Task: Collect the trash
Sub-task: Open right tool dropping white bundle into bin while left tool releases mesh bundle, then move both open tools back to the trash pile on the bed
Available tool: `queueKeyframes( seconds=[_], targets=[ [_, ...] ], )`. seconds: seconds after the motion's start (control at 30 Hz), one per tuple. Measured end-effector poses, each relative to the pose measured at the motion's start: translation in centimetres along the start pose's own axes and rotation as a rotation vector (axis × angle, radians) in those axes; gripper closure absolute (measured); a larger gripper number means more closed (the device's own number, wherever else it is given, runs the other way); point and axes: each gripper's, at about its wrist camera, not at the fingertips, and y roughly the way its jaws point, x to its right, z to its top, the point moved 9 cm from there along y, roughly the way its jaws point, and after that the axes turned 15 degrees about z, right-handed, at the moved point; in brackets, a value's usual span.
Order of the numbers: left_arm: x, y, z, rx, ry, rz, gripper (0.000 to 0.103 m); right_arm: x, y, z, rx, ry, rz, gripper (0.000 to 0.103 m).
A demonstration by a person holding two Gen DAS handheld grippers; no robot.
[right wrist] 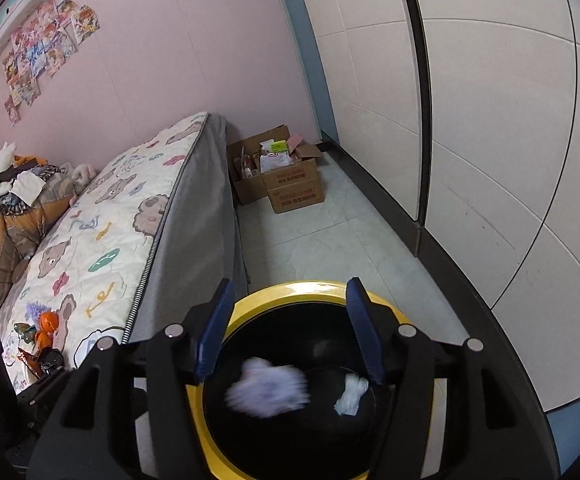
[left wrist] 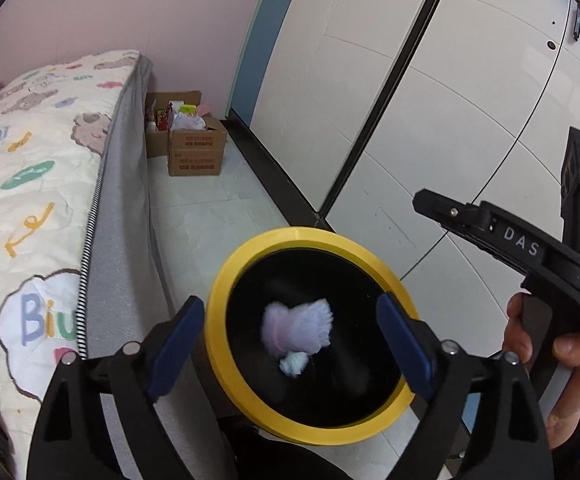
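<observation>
Trash in view counts two pieces: a blurred pale lilac wad [left wrist: 296, 330] and a smaller white crumpled tissue [left wrist: 295, 363], both over the black mouth of one yellow-rimmed bin [left wrist: 250, 248] at the lower centre of each frame. In the right wrist view the lilac wad [right wrist: 268, 392] is smeared with motion, and the white tissue [right wrist: 352, 394] lies just right of it, against the dark inside. Two grippers hang above the bin: the left gripper [left wrist: 290, 338] has its blue pads spread wide with nothing pressed between them, and the right gripper [right wrist: 286, 330] stands open more narrowly, also gripping nothing. One hand [left wrist: 550, 360] on the right gripper's handle shows at the lower right of the left wrist view. One bed [right wrist: 102, 232] with a bear-print quilt fills the left side, its grey edge running just beside the bin. White wardrobe doors [right wrist: 490, 140] close off the right. Between them runs a narrow strip of tiled floor [right wrist: 310, 240], with two open cardboard boxes [right wrist: 286, 176] at its far end.
</observation>
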Motion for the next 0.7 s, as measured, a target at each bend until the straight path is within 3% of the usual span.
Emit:
queueKeyframes(
  seconds=[0.3, 0.7],
  targets=[
    [-4.7, -3.2, 1.1, 0.071, -0.053, 0.085, 0.009, -3.2, -0.2, -0.3, -0.003, -0.043, 0.04, 0.046],
    [-13.3, -8.5, 1.7, 0.167, -0.139, 0.238, 0.008, -12.4, 0.8, -0.8, -0.013, -0.141, 0.158, 0.041]
  ],
)
